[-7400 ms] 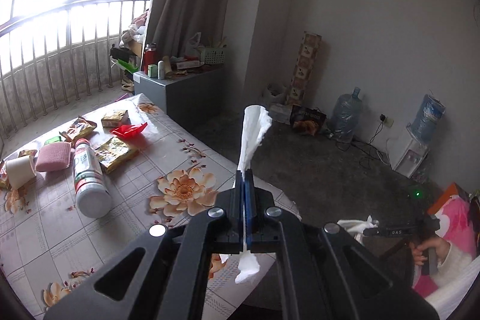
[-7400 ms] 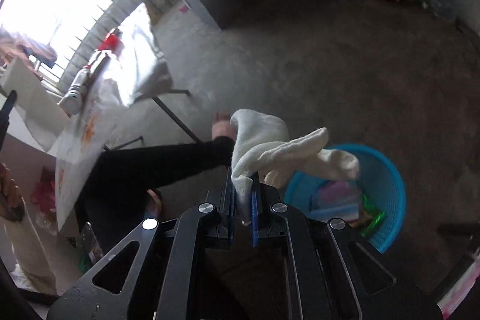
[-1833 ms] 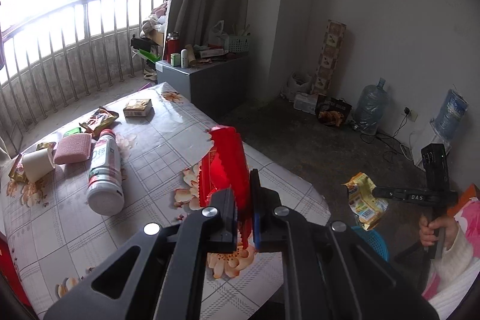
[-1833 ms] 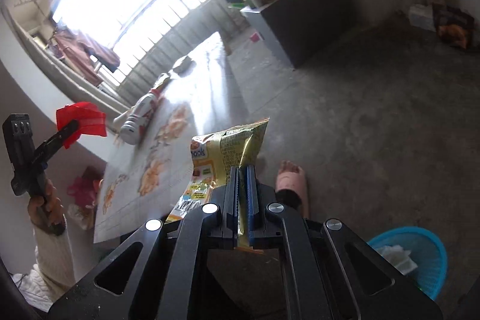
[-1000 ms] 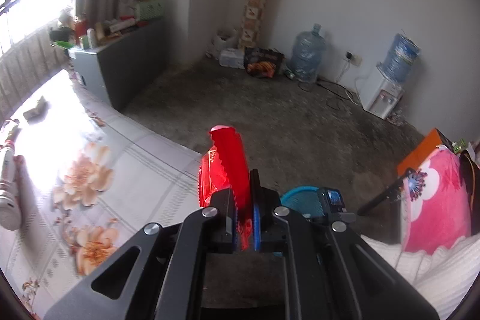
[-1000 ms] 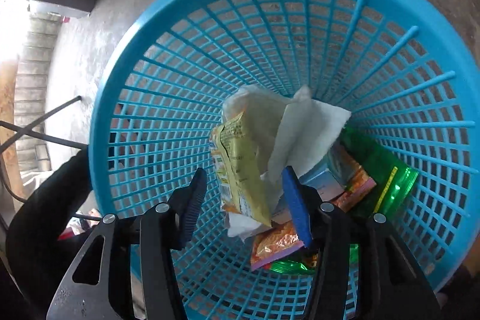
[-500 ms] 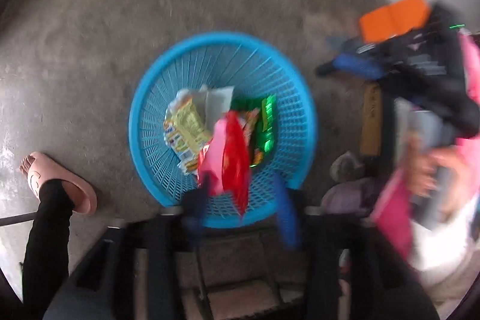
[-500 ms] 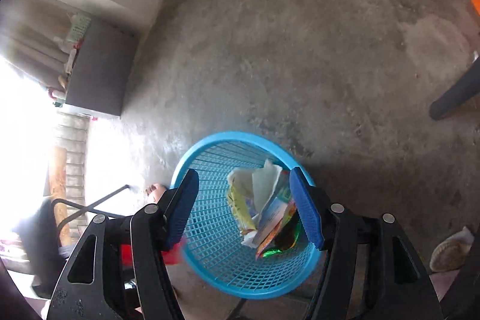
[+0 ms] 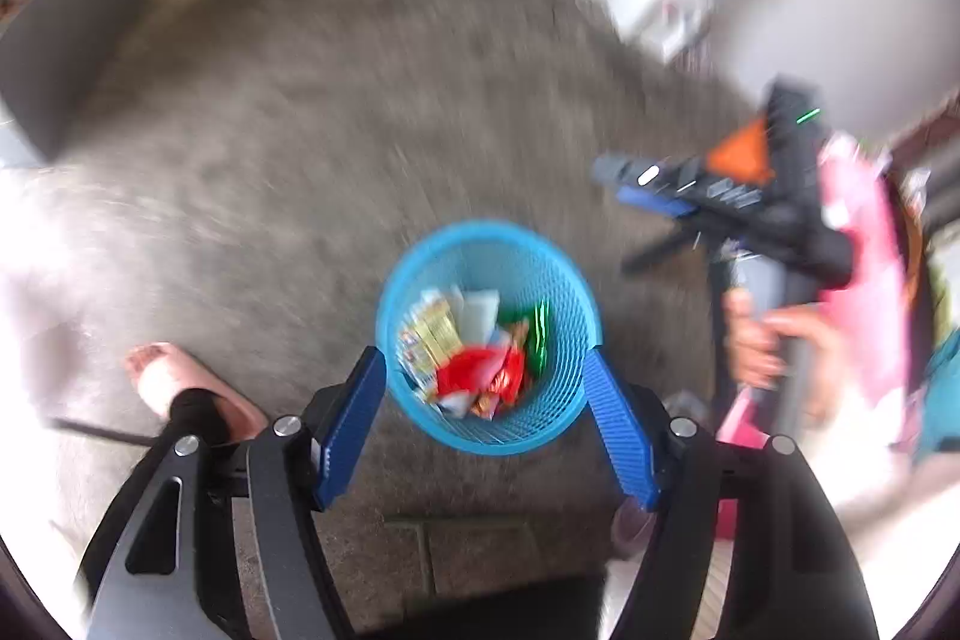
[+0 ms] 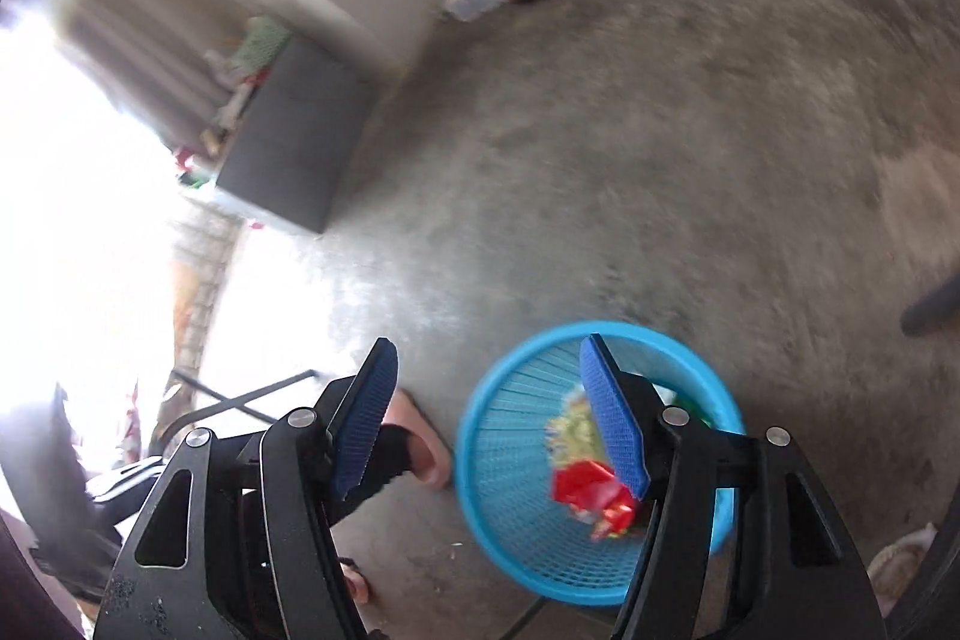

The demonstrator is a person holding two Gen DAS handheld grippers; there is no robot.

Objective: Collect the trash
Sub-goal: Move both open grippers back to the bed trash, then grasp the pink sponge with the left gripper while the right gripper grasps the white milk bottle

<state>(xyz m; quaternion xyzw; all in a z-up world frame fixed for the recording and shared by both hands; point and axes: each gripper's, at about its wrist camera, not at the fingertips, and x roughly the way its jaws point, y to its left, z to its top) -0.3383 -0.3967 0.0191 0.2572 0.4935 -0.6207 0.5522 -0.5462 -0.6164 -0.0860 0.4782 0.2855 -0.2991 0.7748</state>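
The left gripper (image 9: 486, 424) has just been opening; its fingers (image 9: 351, 427) stand wide with nothing between them. The red wrapper (image 9: 471, 370) lies in the blue basket (image 9: 576, 298) below, at 12 o'clock. The right gripper (image 10: 489, 418) is likewise spread and bare. Risk: light wrappers may spill if a foot (image 9: 159, 376) at 9 o'clock knocks the basket.
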